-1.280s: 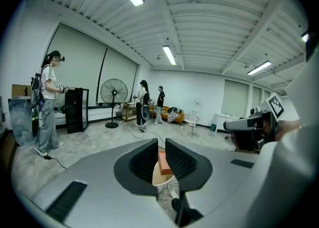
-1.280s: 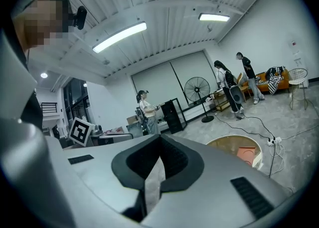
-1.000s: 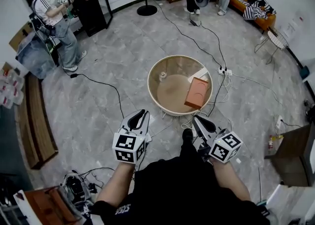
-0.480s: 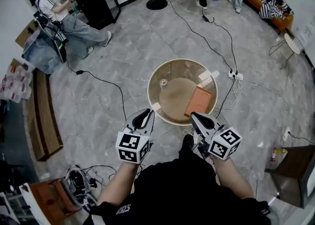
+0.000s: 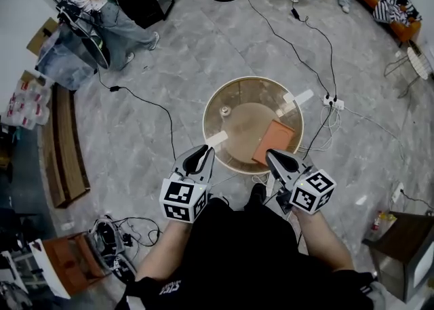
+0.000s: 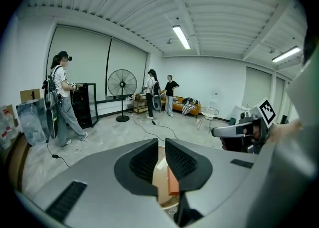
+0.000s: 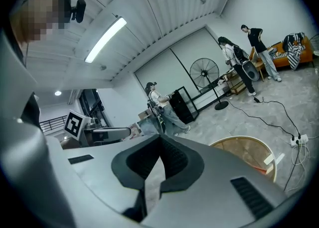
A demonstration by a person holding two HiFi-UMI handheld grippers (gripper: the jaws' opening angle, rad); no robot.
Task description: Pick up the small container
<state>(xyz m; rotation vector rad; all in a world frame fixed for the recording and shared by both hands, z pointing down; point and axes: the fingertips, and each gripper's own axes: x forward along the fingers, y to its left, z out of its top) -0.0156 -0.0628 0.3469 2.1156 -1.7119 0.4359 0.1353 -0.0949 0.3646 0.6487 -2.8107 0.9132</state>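
Head view: the round tabletop (image 5: 252, 80) has been brought nearer, so its near edge now lies just beyond both claws. The left claw (image 5: 202, 152) and right claw (image 5: 272, 157) are shut and empty. The small container (image 5: 224, 110) stands near the tabletop's left edge, still to be reached.

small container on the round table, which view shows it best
The head view: the small container stands unobstructed on the table. The left gripper view shows a strip of table between its jaws, the right gripper view the tabletop; neither shows the container.
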